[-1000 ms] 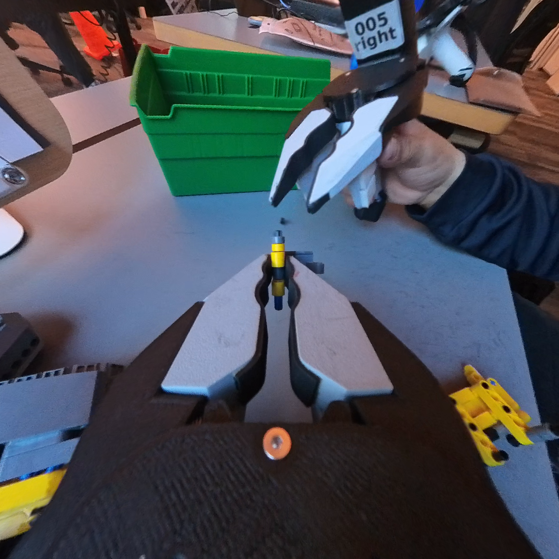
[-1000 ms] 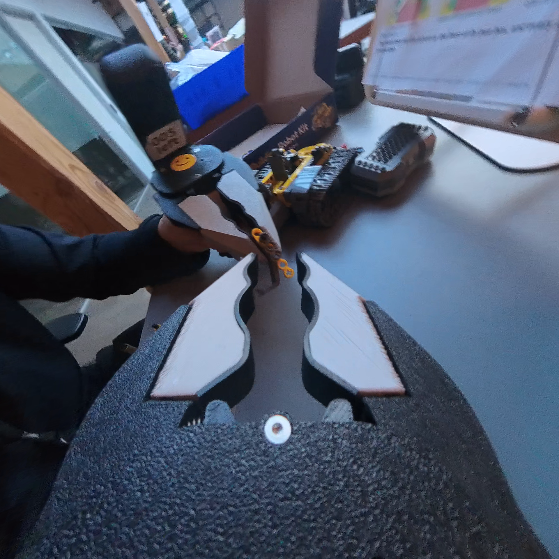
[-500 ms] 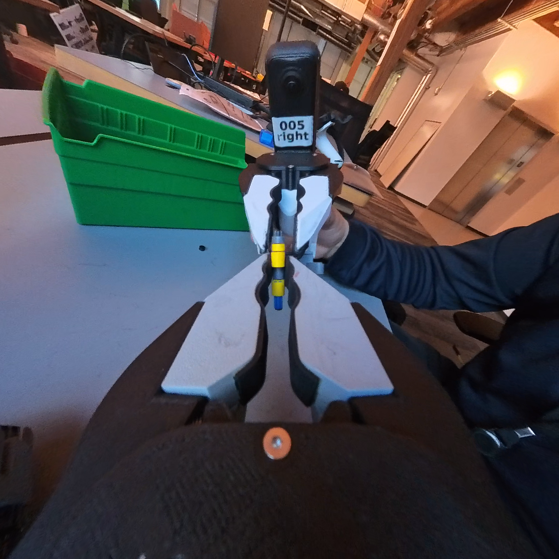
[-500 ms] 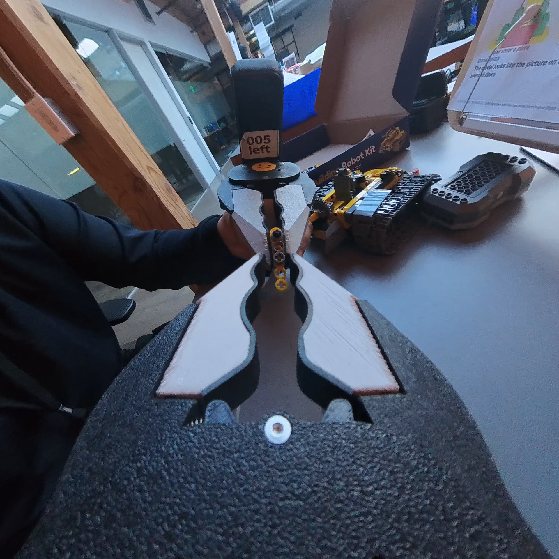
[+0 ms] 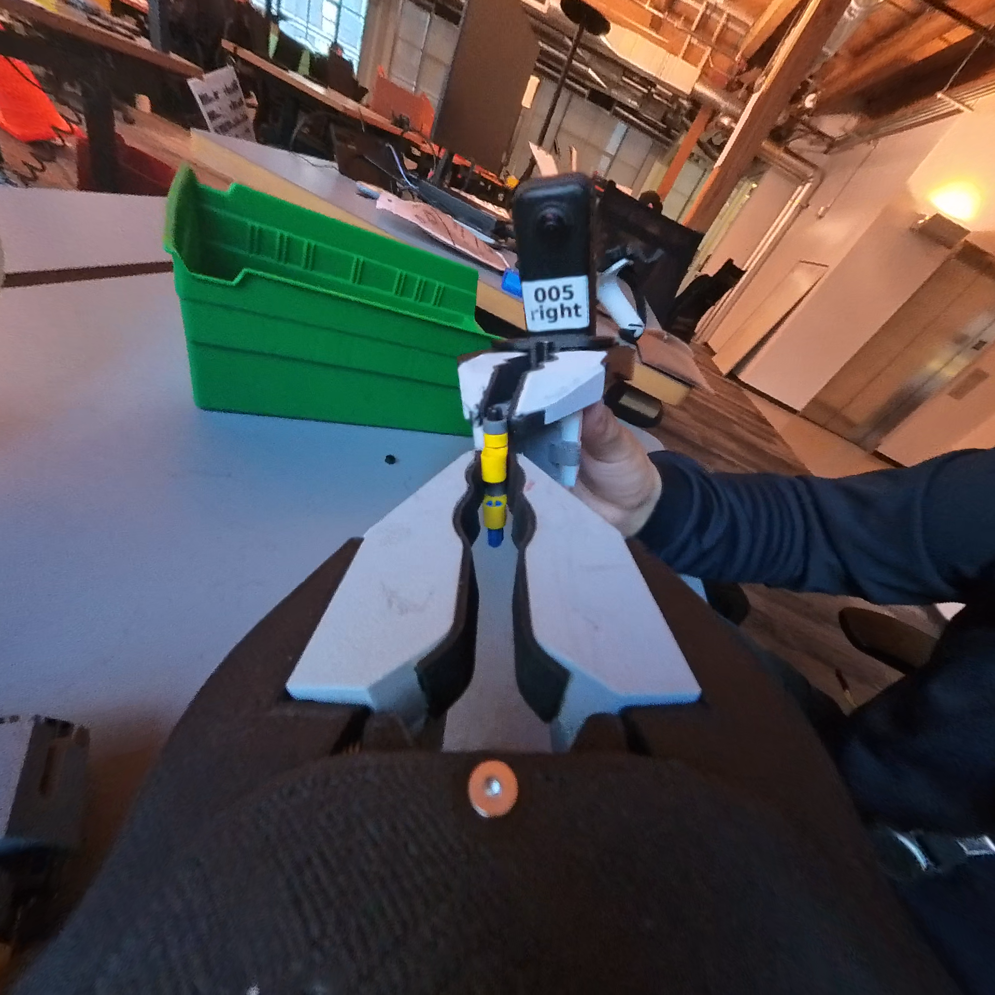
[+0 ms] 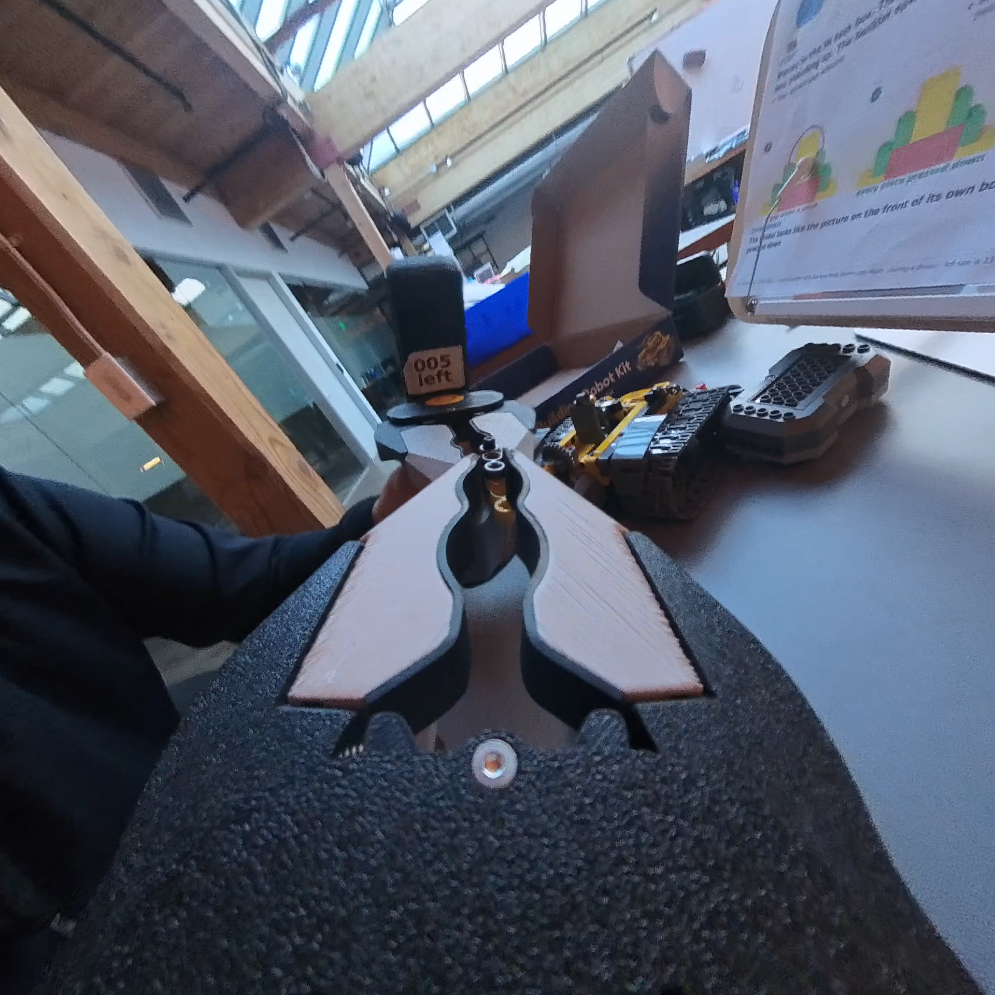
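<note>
Left wrist view first: a slim yellow-and-grey brick rod (image 5: pixel 494 474), blue at its near end, stands upright, pinched between the near-closed tips of the left gripper (image 5: pixel 494 503). Its top end sits between the fingers of the right gripper (image 5: pixel 498 417), which look closed on it too. Behind stands a green bin (image 5: pixel 323 334) on the grey table (image 5: pixel 134 511). Right wrist view shows a tracked brick vehicle (image 6: pixel 646 447) just beyond the grippers.

The far end of the small yellow-and-grey rod (image 5: pixel 494 474) vanishes between the fingers of the right hand-held gripper (image 5: pixel 498 412), so the contact there is hidden. In the right wrist view the rod (image 6: pixel 495 474) is mostly covered. The green bin (image 5: pixel 323 334) hides its own floor. The printed sheet (image 6: pixel 872 161) is cut off at the edge.
</note>
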